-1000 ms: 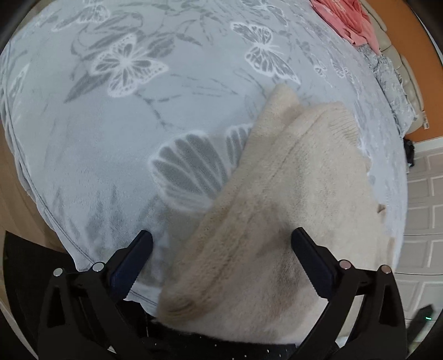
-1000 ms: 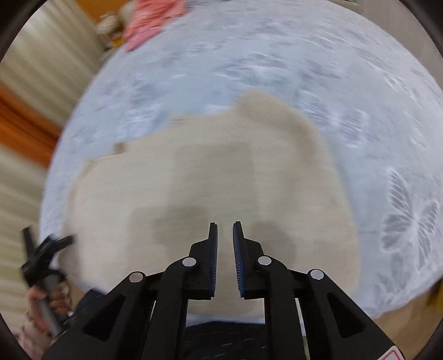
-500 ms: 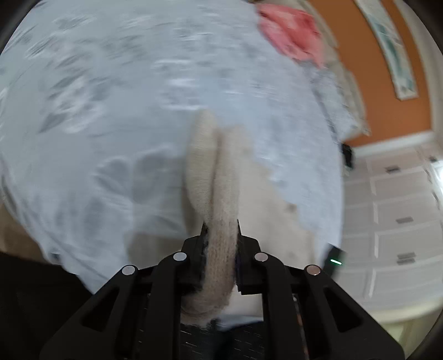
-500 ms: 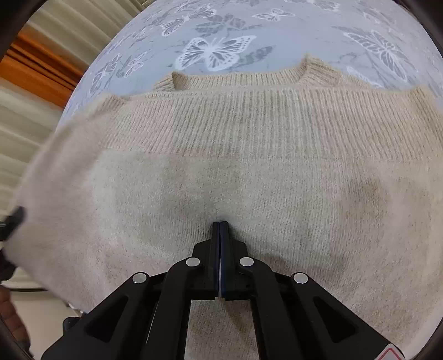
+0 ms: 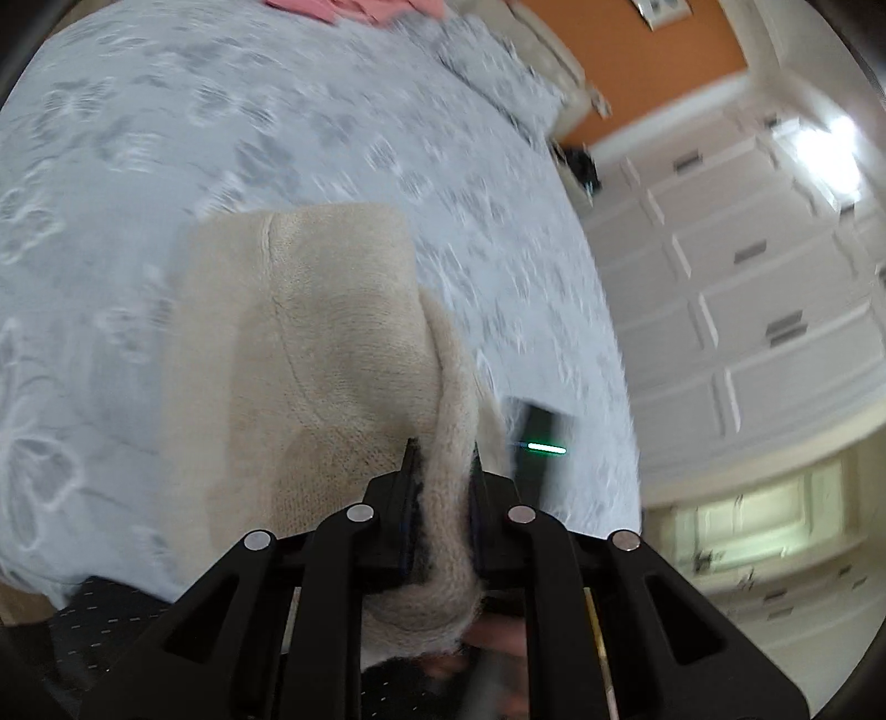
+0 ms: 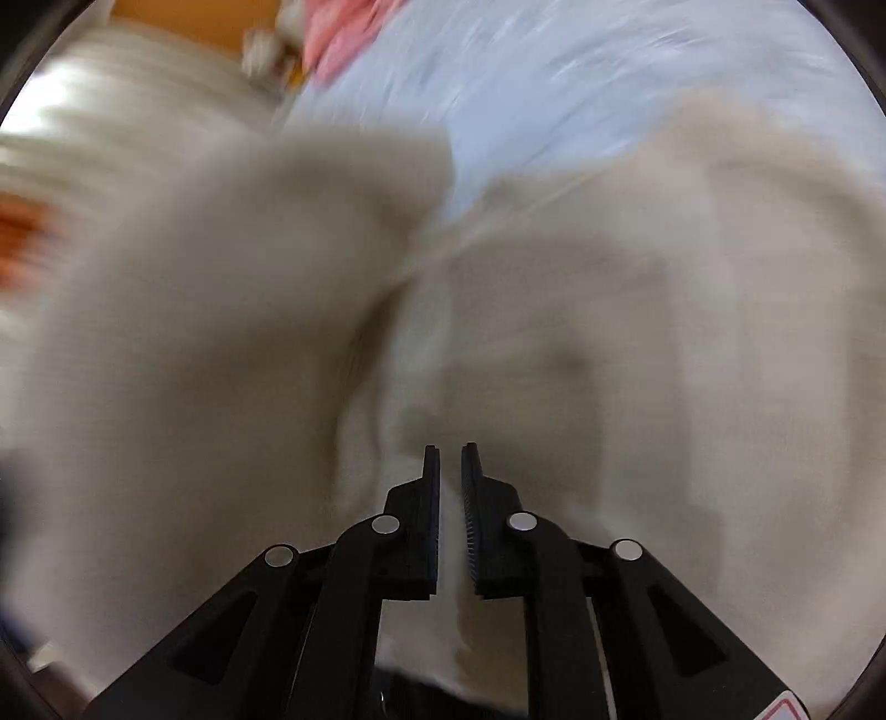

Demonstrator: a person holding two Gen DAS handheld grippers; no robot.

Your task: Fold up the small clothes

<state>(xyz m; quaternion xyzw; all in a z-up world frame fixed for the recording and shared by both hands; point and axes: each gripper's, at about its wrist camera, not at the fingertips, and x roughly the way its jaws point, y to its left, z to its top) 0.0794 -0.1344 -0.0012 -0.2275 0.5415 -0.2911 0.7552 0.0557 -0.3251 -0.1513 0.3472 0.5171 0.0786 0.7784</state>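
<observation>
L gripper (image 5: 443, 471) clamps the cream knit sweater (image 5: 310, 343) edge, rest trailing far-left; R gripper (image 6: 451, 471), jaws just reopened slightly, grips nothing.

This is a bedroom in a home. A bed (image 5: 277, 138) fills most of the left wrist view, spread with a pale grey cover printed with butterflies and flowers. Past its far edge stands a padded cream headboard (image 5: 545, 50) against an orange wall (image 5: 664, 61) with white trim. Along the right edge of the bed runs a white panelled wardrobe (image 5: 747, 288) with small metal handles, and below it a pale floor (image 5: 775, 581). Clothes lie on the bed: a beige sweater (image 5: 332, 332) near its near edge and pink clothing (image 5: 354, 8) at the far edge, by the headboard. The right wrist view is blurred, showing the same cover and pale curtains (image 6: 111, 99).
</observation>
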